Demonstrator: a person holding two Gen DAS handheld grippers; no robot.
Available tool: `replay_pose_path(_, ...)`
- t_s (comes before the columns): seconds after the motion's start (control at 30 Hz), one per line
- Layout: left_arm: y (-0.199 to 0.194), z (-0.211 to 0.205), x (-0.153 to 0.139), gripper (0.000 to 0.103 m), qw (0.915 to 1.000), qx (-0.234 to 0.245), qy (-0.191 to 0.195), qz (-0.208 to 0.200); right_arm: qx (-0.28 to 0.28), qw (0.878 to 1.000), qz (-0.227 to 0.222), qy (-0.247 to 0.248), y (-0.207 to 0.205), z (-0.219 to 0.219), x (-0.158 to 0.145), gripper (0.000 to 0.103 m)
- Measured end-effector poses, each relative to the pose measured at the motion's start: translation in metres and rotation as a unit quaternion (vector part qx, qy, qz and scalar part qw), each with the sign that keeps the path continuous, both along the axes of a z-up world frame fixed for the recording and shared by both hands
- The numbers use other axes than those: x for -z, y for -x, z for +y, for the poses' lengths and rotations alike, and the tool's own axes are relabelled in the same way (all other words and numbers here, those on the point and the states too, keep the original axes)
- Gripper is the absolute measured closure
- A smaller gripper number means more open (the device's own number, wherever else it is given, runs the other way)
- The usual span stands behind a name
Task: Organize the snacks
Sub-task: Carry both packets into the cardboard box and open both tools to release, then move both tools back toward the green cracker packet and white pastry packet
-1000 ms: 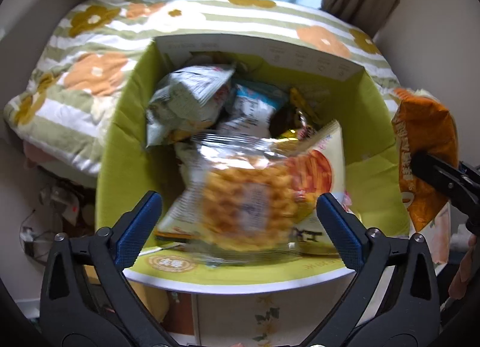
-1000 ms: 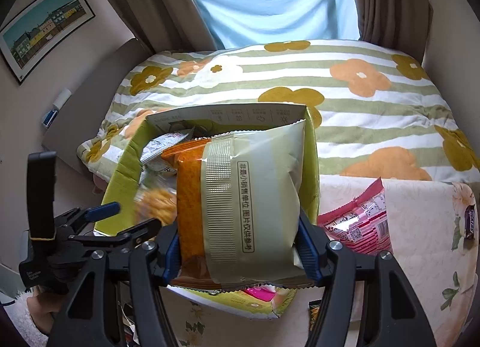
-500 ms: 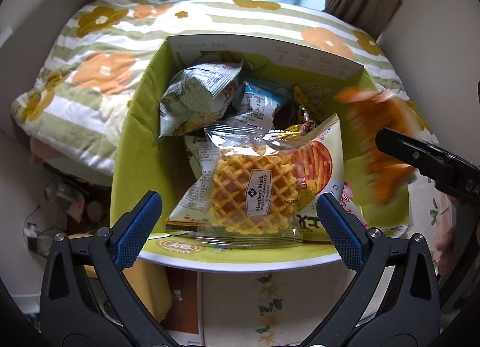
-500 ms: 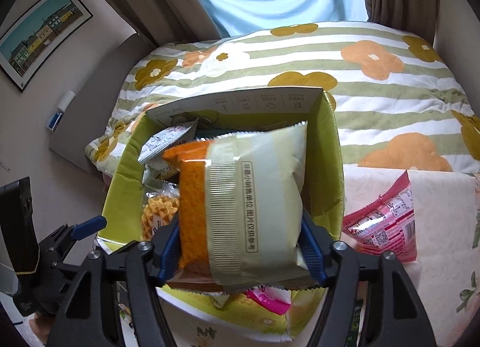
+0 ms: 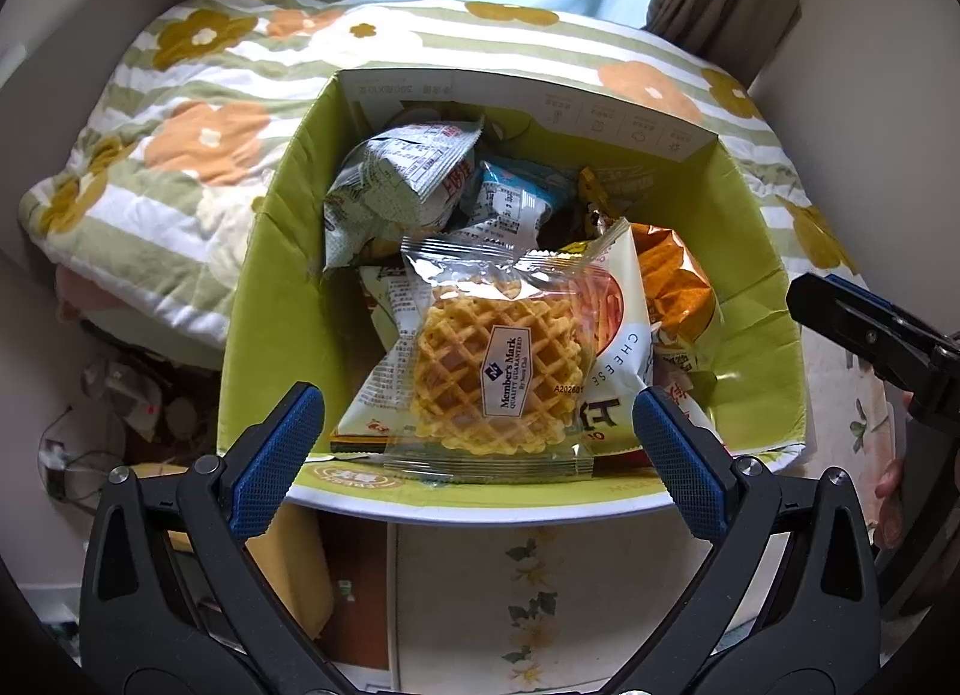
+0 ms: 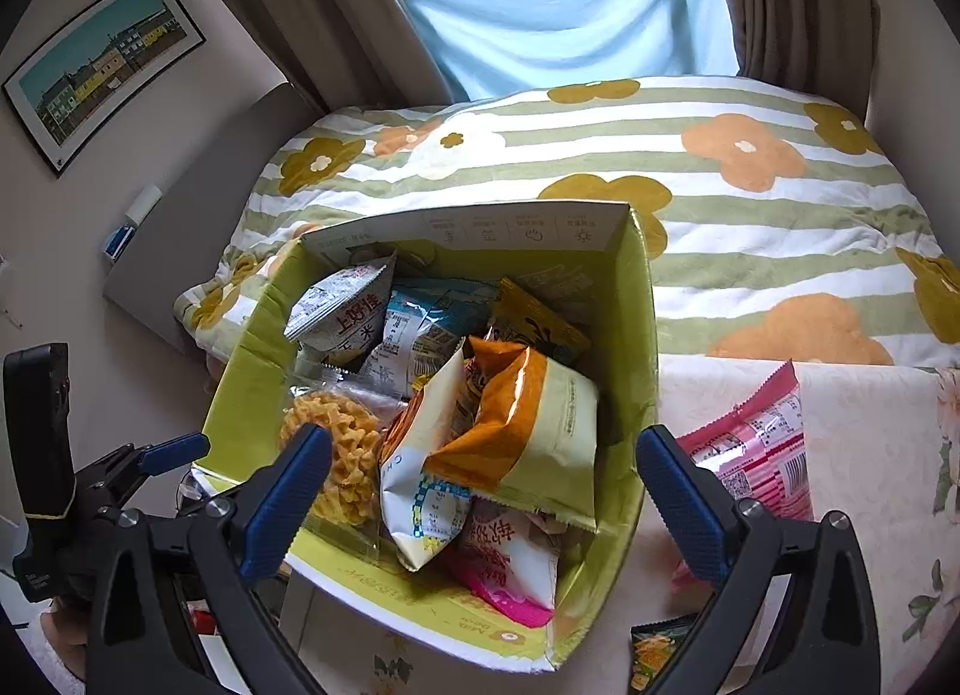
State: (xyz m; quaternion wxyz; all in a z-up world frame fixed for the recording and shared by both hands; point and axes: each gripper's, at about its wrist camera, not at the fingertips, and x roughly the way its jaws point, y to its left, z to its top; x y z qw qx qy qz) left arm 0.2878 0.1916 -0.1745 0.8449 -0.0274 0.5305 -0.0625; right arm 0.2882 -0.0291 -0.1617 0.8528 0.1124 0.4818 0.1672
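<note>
Left wrist view: left gripper (image 5: 477,437) spread wide, nothing pinched, poised over the near rim of the green box (image 5: 270,287). Directly ahead, inside the box, a clear-wrapped waffle pack (image 5: 492,377) atop other snack bags.

Right wrist view: right gripper (image 6: 483,491) with jaws opening, pads clear of everything. Just ahead, orange-and-cream chip bag (image 6: 528,425) lying in the box, seemingly loose. Right of the gripper, a pink snack bag (image 6: 756,455) on the worktop (image 6: 870,455).

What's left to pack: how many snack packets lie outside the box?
2: a pink packet right of the box, and a small dark packet near the box's front corner. Others may be hidden.
</note>
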Motion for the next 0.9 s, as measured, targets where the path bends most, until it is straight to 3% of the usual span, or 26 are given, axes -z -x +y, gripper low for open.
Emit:
replay_pose_path(0.47,0.01,-0.02,-0.011,0.001,0.9987,0.047,0.012,-0.018,0.03,0.999,-0.008,0.022,0.025,-0.015,-0.012,0.002)
replay_pose_path(0.9,0.039,-0.072,-0.027,0.001,0.9943,0.09,0.047,-0.035,0.104,0.991,-0.053,0.068,0.067,-0.081,-0.054,0.002)
